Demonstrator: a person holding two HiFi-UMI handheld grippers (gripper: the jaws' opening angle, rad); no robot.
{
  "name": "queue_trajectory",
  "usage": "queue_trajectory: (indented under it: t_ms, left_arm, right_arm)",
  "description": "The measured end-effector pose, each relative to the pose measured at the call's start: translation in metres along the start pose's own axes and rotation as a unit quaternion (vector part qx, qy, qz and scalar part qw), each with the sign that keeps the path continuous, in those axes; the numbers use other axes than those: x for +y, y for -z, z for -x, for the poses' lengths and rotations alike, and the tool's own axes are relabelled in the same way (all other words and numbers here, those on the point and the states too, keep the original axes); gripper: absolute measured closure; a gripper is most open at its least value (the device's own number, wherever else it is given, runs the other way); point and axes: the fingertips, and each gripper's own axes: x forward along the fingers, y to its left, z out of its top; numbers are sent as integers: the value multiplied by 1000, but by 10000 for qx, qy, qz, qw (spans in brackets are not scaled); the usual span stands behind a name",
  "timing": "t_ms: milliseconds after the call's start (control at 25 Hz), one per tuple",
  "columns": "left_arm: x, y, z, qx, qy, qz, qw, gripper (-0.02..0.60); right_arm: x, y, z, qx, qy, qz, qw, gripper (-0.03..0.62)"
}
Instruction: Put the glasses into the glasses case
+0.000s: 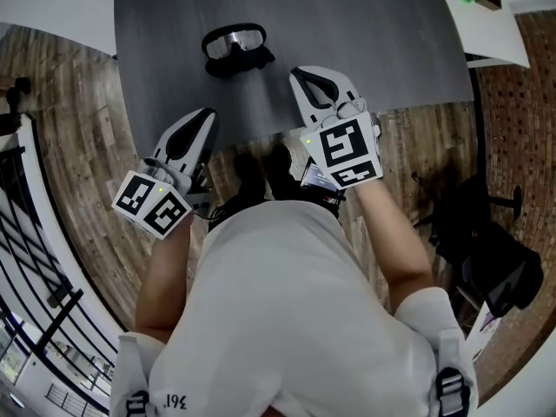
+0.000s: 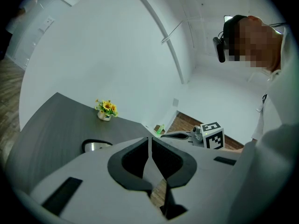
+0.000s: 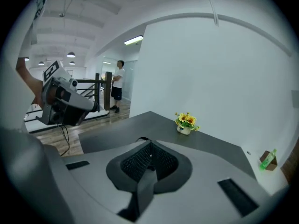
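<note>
Black-framed glasses (image 1: 234,40) with pale lenses lie on the grey bench (image 1: 373,33), apparently atop a dark glasses case (image 1: 246,62); the two are hard to tell apart. Judged light, stiff and fragile, so best taken by the frame's bridge or rim, not the lenses. The fingers of the left gripper (image 1: 207,118) and right gripper (image 1: 302,75) are pressed together and empty, near the bench edge.

Case (image 2: 96,146) half hid behind left tool (image 2: 150,139); inside unclear.
</note>
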Motion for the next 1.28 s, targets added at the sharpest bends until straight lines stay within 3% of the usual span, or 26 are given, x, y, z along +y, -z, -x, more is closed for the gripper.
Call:
queue_trajectory:
  t_ms: [640,1280]
  left_arm:
    - [0,4,31,-95,-95,39,9999,549]
    - [-19,-2,40,-23,261,-118,9996,555]
  right_arm:
    - [13,3,38,-432,-415,-1317,9895,583]
    - [16,-30,55,-844,-540,-1601,9820,585]
